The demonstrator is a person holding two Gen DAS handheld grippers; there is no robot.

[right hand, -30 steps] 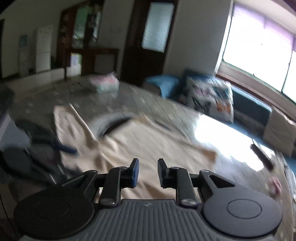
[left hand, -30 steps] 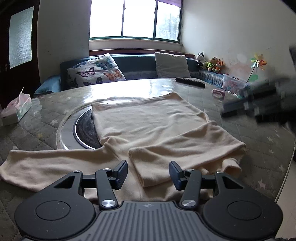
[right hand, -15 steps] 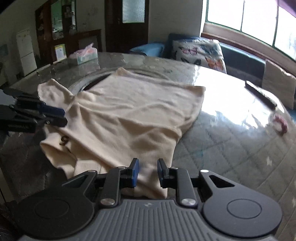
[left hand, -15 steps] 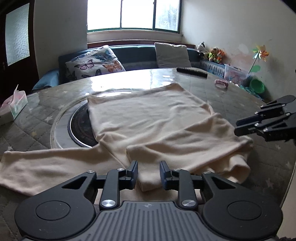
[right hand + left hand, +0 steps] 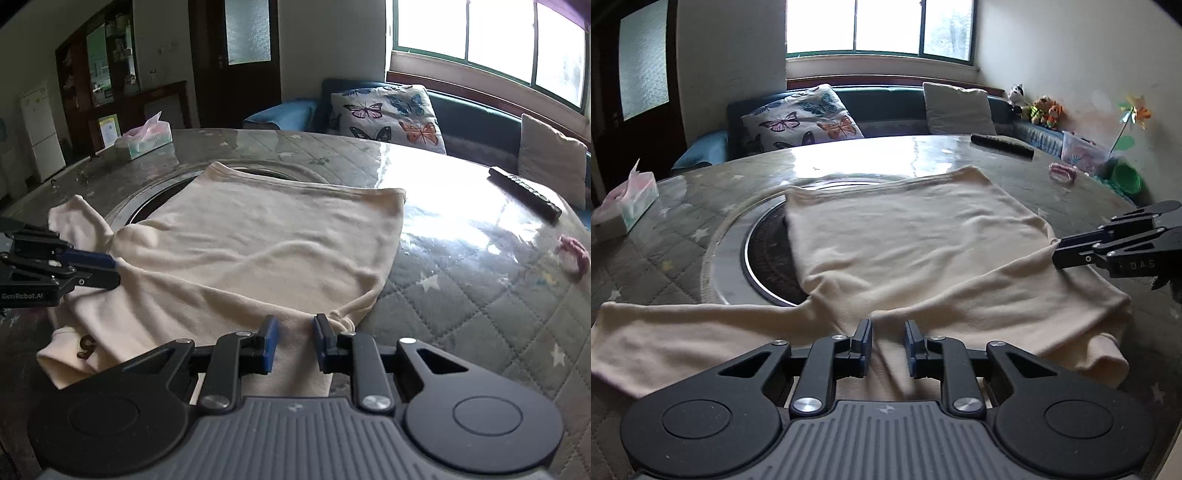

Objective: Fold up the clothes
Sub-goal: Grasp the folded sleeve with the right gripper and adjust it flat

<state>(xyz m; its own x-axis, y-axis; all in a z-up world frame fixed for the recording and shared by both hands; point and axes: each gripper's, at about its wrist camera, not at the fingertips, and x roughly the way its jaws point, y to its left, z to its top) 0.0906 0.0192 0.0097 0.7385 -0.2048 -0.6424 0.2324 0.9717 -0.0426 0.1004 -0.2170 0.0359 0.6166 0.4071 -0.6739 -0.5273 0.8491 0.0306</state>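
A cream long-sleeved shirt [image 5: 905, 236] lies flat on the round table [image 5: 665, 258], hem at the far side. One sleeve [image 5: 997, 306] is folded across its near part; the other sleeve [image 5: 683, 325] stretches out to the left. My left gripper [image 5: 888, 343] sits low over the near end of the folded sleeve. Its jaws are closing, a narrow gap is left, and cloth lies between them. It shows side-on [image 5: 110, 271] in the right wrist view. My right gripper [image 5: 295, 343] rests at the shirt's [image 5: 258, 236] side by the bunched armpit. Its jaws stand narrowly apart over cloth; its tips [image 5: 1058, 254] touch the shirt's edge.
A round dark inset [image 5: 764, 254] in the table lies partly under the shirt. A tissue box [image 5: 624, 206] stands at the left, with a black remote [image 5: 1001, 144] and a small pink item [image 5: 1062, 171] far right. A sofa with cushions runs behind the table.
My left jaws have narrowed from wide to a small gap and moved forward onto the folded sleeve's end. My right gripper came down from the air to the shirt's side.
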